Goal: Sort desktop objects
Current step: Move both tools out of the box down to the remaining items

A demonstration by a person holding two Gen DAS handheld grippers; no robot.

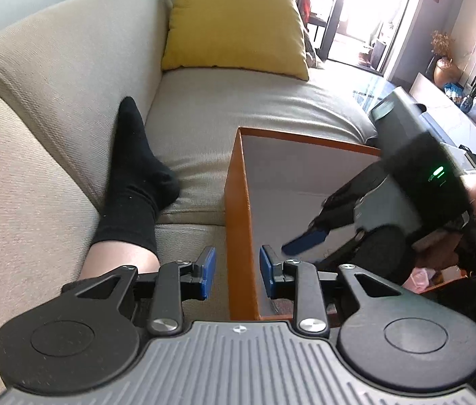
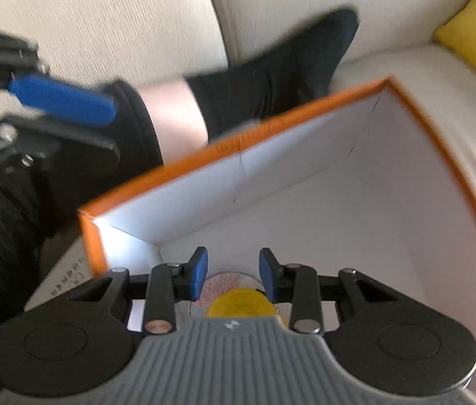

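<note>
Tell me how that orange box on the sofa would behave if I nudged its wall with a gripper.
The orange box looks like thin cardboard, so probably light and easily slid. Its tall walls may flex. On the soft sofa cushion it could tip.

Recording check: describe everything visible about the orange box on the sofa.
The orange box is an open-topped carton, orange outside and along the rim, plain white inside, apparently cardboard. It sits upright on the beige sofa seat, beside a leg in a black sock. In the right wrist view a yellow round object lies on its floor. The left gripper straddles its near wall without visibly pressing it; the right gripper hangs inside.
</note>
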